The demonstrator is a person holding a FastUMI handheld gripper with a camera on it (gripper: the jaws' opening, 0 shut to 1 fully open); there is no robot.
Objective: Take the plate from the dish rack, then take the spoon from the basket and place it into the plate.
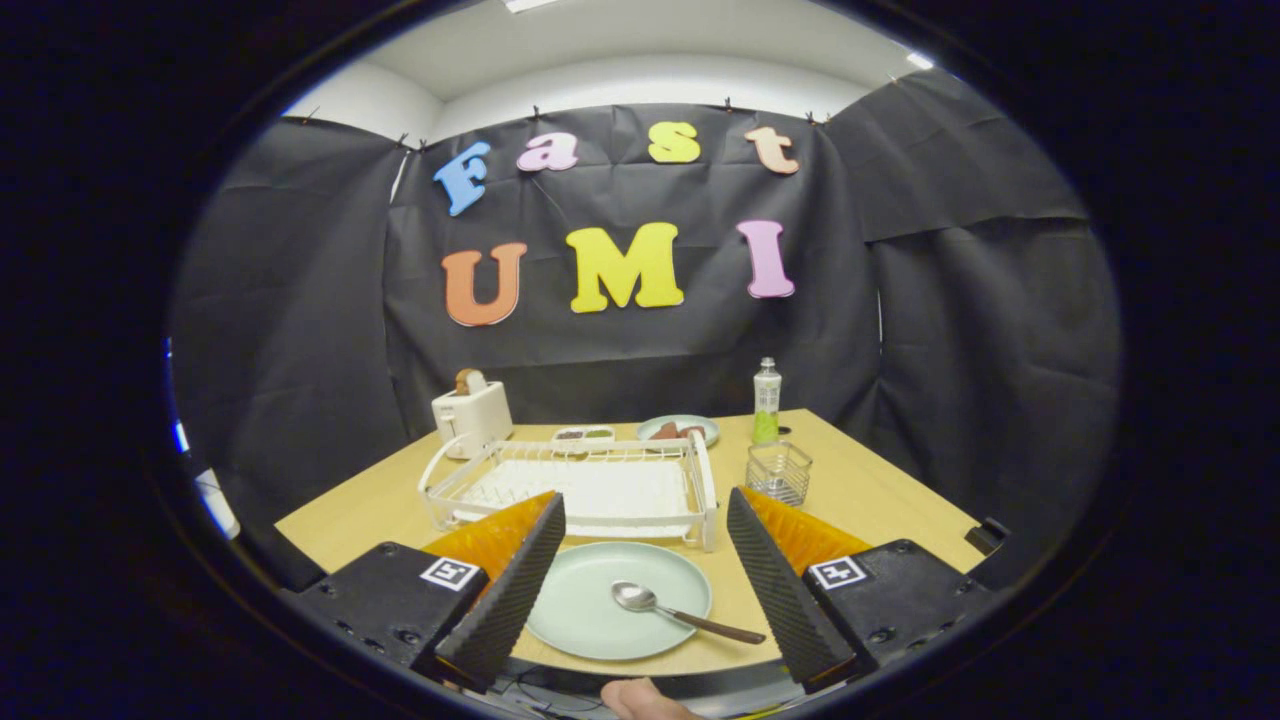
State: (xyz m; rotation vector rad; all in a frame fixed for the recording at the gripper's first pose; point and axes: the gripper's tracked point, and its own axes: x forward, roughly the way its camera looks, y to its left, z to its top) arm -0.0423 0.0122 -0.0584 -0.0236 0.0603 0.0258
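Now, from the left: one white toaster [472, 415] stands at the far left of the table [880, 490] with one brown slice poking from its top. Right of it and nearer sits one white wire rack [575, 487], with nothing standing in its slots. Behind the rack's far edge lies one small two-part dish [583, 435] with dark bits in it, and right of that one pale green saucer [680, 429] holding some reddish-brown pieces; what they are cannot be told. Further right stands one clear bottle [767, 401] with green liquid low in it, its label too small to read. Nearer than the bottle, just right of the rack, is one small wire basket [779, 472].

Near the table's front edge lies one pale green plate [600, 610], just this side of the rack. One spoon [680, 612] rests in it, bowl toward the middle, dark handle running right and out over the rim.

The gripper [640, 580] is spread wide, its fingers either side of the plate and holding nothing. Each finger mount carries one square black-and-white marker. A bit of a hand [640, 700] shows at the very near edge.
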